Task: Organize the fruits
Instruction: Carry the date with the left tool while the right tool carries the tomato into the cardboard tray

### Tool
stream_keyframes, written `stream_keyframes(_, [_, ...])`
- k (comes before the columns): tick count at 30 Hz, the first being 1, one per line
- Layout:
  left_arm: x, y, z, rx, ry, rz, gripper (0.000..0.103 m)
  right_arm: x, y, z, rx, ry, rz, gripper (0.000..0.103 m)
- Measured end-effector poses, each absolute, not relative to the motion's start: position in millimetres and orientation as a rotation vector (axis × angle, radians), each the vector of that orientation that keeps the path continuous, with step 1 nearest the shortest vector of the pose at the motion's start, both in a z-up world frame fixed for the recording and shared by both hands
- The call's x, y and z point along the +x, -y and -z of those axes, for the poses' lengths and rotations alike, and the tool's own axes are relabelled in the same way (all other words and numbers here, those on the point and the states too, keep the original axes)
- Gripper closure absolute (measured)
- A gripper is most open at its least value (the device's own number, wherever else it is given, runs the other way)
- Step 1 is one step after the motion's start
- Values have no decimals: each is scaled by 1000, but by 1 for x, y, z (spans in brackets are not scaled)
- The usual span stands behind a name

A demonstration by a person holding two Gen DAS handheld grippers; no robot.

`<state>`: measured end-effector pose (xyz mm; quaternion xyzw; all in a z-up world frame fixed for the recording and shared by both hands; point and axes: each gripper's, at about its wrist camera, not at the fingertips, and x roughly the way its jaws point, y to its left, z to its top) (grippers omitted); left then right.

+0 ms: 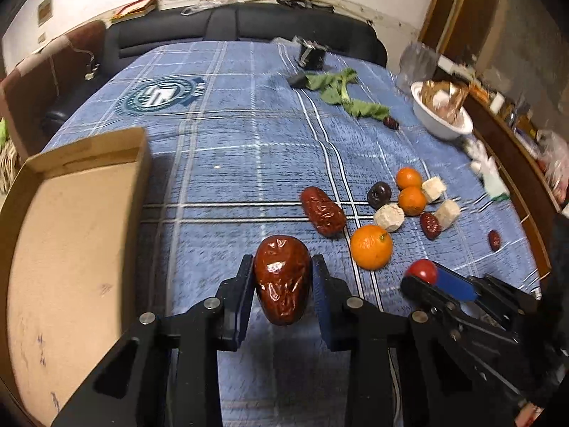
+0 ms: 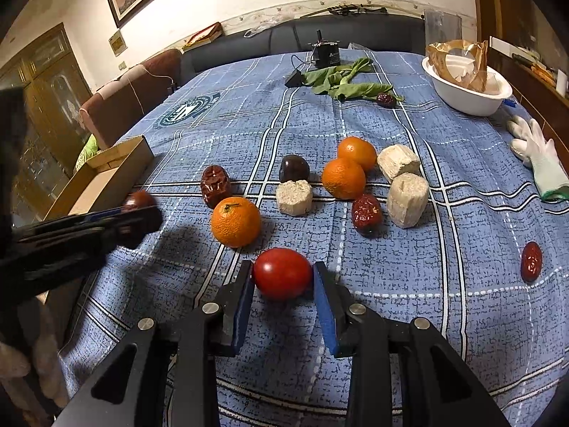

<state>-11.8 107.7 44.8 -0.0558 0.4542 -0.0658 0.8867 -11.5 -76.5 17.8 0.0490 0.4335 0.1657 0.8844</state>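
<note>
Between left tool (image 1: 282, 267) pads, red date (image 1: 282, 279)

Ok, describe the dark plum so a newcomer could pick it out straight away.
Start from the blue plaid tablecloth and find the fruit cluster near its middle. The dark plum sits at the far side of that cluster, just behind a pale cut chunk and left of two oranges. It is the only smooth, near-black round fruit; the red dates nearby are wrinkled.

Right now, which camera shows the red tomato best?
The right wrist view: the tomato sits whole between the right tongs. The left wrist view shows only its top behind a black finger.
</note>
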Motion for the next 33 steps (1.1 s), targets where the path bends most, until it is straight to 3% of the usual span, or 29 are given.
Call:
stream_keyframes(10, [-67, -208, -68, -206, -864, -49, 73, -25, 69, -37, 91, -863, -363, 67])
stream_keyframes(19, [-104, -287, -55, -226, -863, -268, 73, -60, -20, -88, -4, -827, -610, 67])
stream_keyframes(33, [-130, -327, -44, -220, -880, -374, 72, -78, -162, -60, -137, -917, -856, 66])
